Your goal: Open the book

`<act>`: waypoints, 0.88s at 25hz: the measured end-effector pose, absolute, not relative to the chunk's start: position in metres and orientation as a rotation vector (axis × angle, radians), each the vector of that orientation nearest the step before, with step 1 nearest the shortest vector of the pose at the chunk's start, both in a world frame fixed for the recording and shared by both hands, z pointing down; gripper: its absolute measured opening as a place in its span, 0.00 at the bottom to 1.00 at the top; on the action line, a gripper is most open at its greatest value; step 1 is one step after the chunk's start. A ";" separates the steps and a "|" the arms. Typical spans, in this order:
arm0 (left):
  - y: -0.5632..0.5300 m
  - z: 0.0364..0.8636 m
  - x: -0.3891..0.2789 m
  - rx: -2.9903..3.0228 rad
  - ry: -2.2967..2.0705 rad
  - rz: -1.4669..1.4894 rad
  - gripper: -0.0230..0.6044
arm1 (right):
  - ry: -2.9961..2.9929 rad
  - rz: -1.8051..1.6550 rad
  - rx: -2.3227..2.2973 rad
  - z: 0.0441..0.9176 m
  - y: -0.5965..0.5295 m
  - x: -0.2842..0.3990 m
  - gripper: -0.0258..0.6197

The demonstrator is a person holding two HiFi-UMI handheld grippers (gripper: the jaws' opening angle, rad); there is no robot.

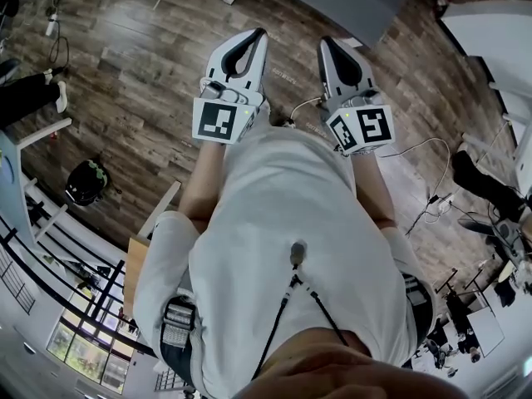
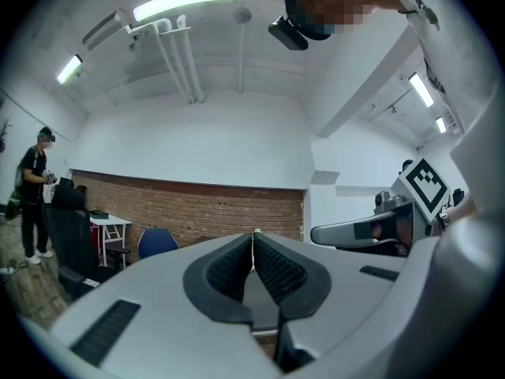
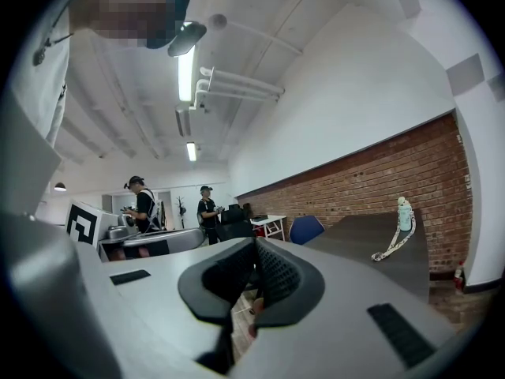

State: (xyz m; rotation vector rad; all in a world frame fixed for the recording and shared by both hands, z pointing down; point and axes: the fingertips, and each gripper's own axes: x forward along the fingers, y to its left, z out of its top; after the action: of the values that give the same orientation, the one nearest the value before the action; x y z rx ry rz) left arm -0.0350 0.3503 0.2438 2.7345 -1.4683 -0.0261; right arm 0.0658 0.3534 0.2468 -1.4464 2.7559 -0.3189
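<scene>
1. Head view: the left hand-held gripper (image 1: 258,33) and the right hand-held gripper (image 1: 326,43) are side by side, pointing out over the wooden floor (image 1: 141,73). Both are clenched and empty.
2. Left gripper view: the left hand-held gripper (image 2: 253,236) has its pads pressed together on nothing. A brick wall (image 2: 197,208) lies ahead of it, and the right hand-held gripper (image 2: 319,233) is just beside it.
3. Right gripper view: the right hand-held gripper (image 3: 254,243) has its jaws together and empty. A dark table (image 3: 355,243) ahead to its right carries a bottle (image 3: 405,214). No view shows the book.
</scene>
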 end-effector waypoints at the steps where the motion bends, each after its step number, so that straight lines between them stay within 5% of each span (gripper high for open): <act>1: 0.344 0.244 -0.041 2.734 -1.467 -0.027 0.08 | 2.758 -0.318 -1.445 0.247 0.347 0.059 0.10; 22: 0.244 0.233 -0.137 2.745 -1.467 -0.123 0.08 | 2.749 -0.277 -1.501 0.243 0.245 -0.036 0.10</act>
State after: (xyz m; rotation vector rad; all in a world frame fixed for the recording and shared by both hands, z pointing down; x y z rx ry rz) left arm -0.1374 0.2442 0.2332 2.7451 -1.4673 -0.1233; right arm -0.0360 0.2449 0.2431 -1.5009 2.7492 -0.2768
